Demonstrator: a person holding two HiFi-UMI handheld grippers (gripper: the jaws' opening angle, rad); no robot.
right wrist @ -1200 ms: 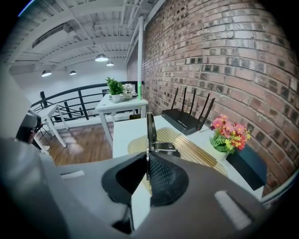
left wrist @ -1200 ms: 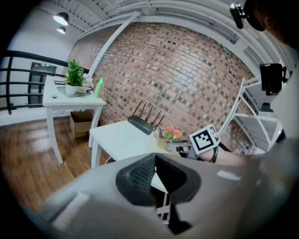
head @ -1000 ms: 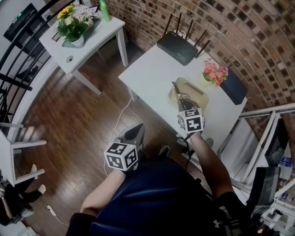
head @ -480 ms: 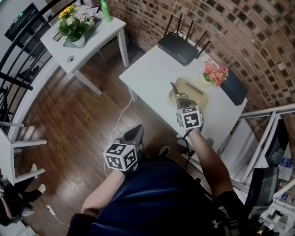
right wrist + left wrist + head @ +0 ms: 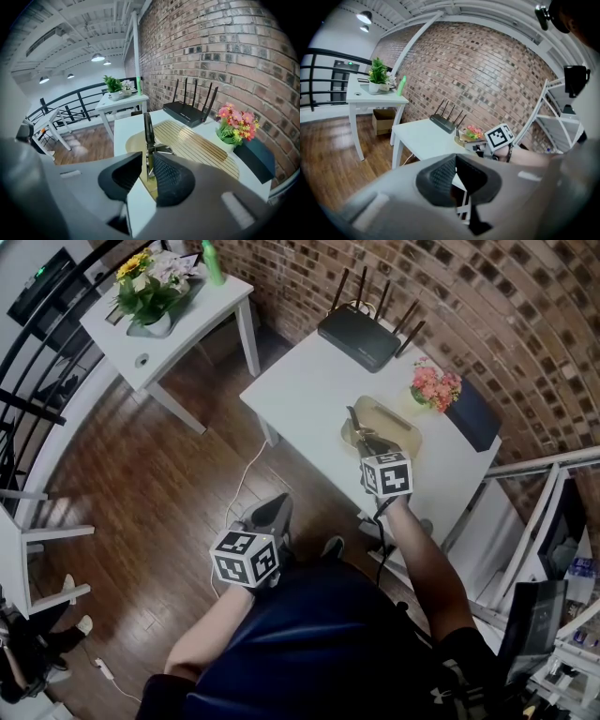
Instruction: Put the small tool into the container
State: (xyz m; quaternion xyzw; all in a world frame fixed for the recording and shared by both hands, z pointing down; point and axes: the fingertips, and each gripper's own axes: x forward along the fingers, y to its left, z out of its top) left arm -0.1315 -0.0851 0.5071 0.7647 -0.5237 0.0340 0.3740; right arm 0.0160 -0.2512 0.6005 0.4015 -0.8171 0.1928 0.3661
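The container is a tan slatted tray (image 5: 401, 432) (image 5: 201, 147) on the white table (image 5: 309, 390). The small tool (image 5: 360, 427) (image 5: 148, 133) is a thin metal piece that stands upright over the tray's near left part. My right gripper (image 5: 368, 440) (image 5: 148, 169) hovers over the tray. Its jaws have just been opening, and the tool stands between them with a gap at the left pad. My left gripper (image 5: 278, 504) (image 5: 454, 161) hangs low beside the table over the wooden floor, jaws together and empty.
On the table behind the tray are a black router (image 5: 361, 336), a pot of pink flowers (image 5: 435, 386) and a dark box (image 5: 474, 415). A second white table (image 5: 197, 306) with plants stands at the left. A white shelf frame (image 5: 539, 474) is at the right.
The right gripper's marker cube has rolled slightly over the tray. The tool stays at the tray's near left part. The left gripper has not moved.
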